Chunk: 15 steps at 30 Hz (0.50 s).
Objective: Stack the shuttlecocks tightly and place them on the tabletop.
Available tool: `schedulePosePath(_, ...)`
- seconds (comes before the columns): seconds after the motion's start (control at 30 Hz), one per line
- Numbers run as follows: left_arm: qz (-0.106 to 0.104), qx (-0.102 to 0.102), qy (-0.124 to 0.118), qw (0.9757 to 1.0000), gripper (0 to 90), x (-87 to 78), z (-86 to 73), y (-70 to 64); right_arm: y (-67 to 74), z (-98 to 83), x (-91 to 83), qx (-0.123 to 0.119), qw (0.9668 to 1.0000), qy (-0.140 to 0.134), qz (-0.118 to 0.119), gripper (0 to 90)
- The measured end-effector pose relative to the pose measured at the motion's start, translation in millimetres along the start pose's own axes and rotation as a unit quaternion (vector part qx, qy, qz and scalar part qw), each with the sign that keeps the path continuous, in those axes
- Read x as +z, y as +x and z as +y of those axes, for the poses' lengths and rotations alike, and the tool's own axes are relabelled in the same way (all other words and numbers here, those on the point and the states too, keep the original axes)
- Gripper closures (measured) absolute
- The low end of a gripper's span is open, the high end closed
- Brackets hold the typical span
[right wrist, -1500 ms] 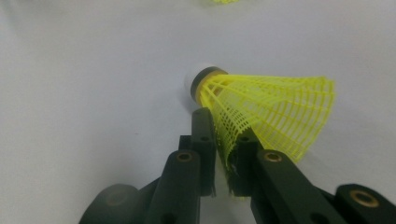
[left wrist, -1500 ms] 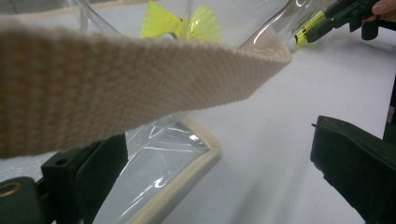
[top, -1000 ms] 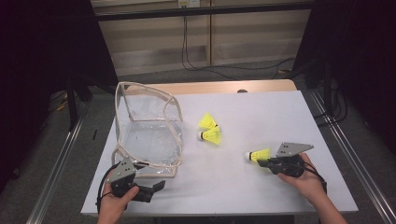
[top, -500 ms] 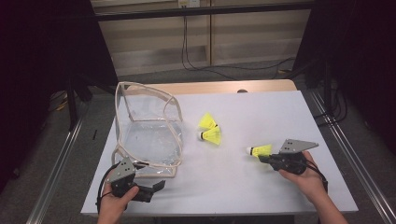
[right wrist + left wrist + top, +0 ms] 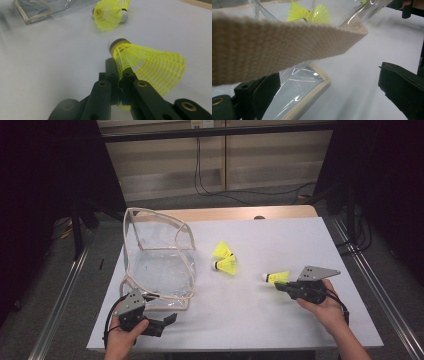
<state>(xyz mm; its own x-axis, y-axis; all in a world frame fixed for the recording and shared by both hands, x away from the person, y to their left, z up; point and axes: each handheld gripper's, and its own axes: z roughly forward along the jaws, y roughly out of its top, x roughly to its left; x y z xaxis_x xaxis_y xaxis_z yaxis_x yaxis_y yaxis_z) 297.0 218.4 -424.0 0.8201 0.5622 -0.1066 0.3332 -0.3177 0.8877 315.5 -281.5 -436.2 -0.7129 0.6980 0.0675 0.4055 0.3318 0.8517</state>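
At four o'clock on the white table: one yellow shuttlecock, nipped by its mesh skirt between the closed jaws of the right gripper; the right gripper view shows the skirt pinched flat and the cork nose pointing forward. Long axis roughly along nine-to-three, cork toward nine o'clock, skirt toward the holding hand. Next item: two more yellow shuttlecocks, lying touching or nearly so near table centre, at about ten o'clock from the held one and unheld. Next item: clear plastic bag with beige webbing trim, at eight to nine o'clock on the table, its mouth standing open toward the centre. Relation governing any coming transfer, as judged: the bag mouth lies toward nine o'clock from the right gripper, well apart, with the loose pair between and slightly beyond. Left gripper, at seven o'clock, jaws parted and holding nothing; in its own view the beige strap crosses close ahead of the jaws, touching neither so far as can be told. It is the nearer to the bag.
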Motion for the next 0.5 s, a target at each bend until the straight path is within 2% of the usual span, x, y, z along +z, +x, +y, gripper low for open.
schedulePosePath(0.5, 0.0, 0.001, 0.002, 1.0, 4.0, -0.4, 0.0, 0.2, 0.6, 6.8, 4.6, -0.003, 1.0, -0.004, 0.0, 88.5)
